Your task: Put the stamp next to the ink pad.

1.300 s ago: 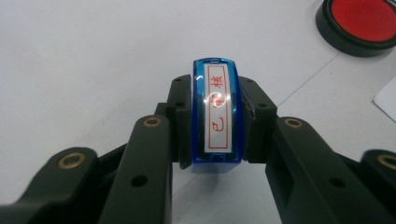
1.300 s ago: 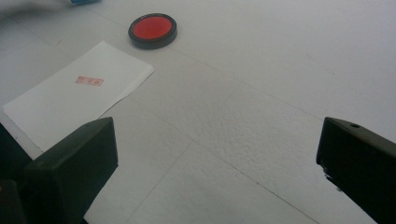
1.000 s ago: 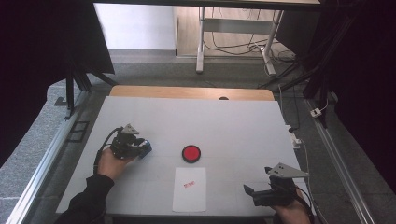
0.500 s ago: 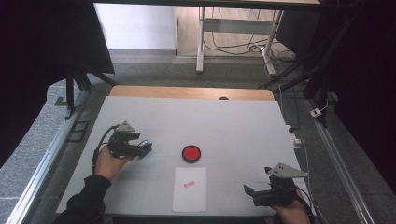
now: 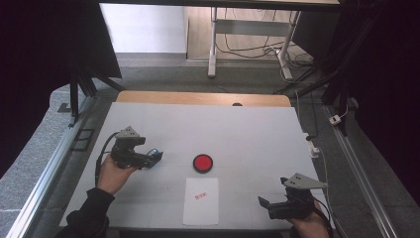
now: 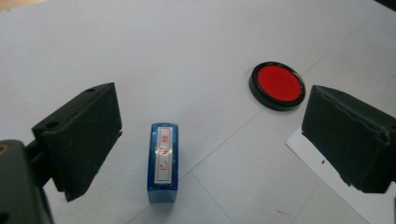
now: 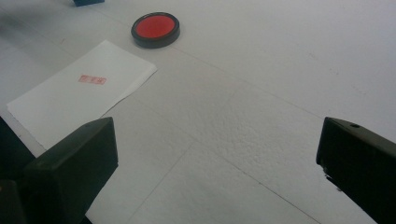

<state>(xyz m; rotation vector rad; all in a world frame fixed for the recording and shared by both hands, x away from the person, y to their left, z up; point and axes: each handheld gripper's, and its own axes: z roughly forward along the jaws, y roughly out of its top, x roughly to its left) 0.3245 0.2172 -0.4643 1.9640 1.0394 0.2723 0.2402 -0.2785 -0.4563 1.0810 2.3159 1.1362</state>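
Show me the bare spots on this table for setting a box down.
The far half of the table, beyond the ink pad, is bare. So is the stretch between the paper and the right gripper. It is crowded at the left, where the stamp lies under the left gripper.

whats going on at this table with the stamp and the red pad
A person works at a white table with a gripper in each hand. The left gripper has just been opening its jaws; the blue stamp lies flat on the table between them, touched by neither. The red ink pad sits mid-table, and the sheet of paper below it already bears a red stamp mark. The right gripper hovers open at the table's near right, holding nothing.
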